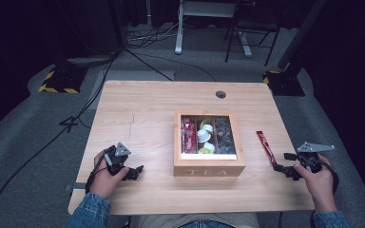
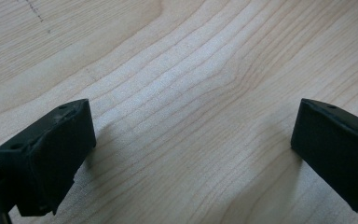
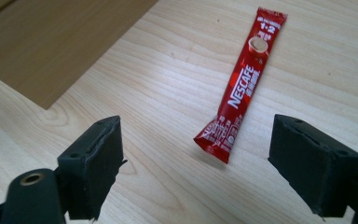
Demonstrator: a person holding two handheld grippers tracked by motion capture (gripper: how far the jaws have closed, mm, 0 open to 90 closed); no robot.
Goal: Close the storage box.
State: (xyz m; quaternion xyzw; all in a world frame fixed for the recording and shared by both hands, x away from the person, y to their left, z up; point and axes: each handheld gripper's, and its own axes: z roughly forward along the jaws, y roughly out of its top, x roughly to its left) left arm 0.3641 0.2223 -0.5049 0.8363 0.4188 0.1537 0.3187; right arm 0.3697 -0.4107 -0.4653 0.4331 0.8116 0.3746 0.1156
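Note:
A wooden tea box [image 1: 209, 168] with a clear lid stands mid-table, holding red sachets, white and yellow capsules and dark packets. A red Nescafe stick sachet [image 1: 266, 147] [image 3: 241, 88] lies flat on the table to the box's right. My right gripper [image 1: 282, 163] [image 3: 196, 165] is open just short of the sachet's near end, jaws wide apart, nothing between them. The box's side wall [image 3: 56, 42] shows at the upper left of the right gripper view. My left gripper [image 1: 134, 173] [image 2: 191, 158] is open over bare wood to the left of the box.
The light wooden table [image 1: 142, 114] has a round cable hole [image 1: 221, 94] at the back. Grey carpet, cables and stand bases with yellow-black tape [image 1: 57, 80] lie beyond the table.

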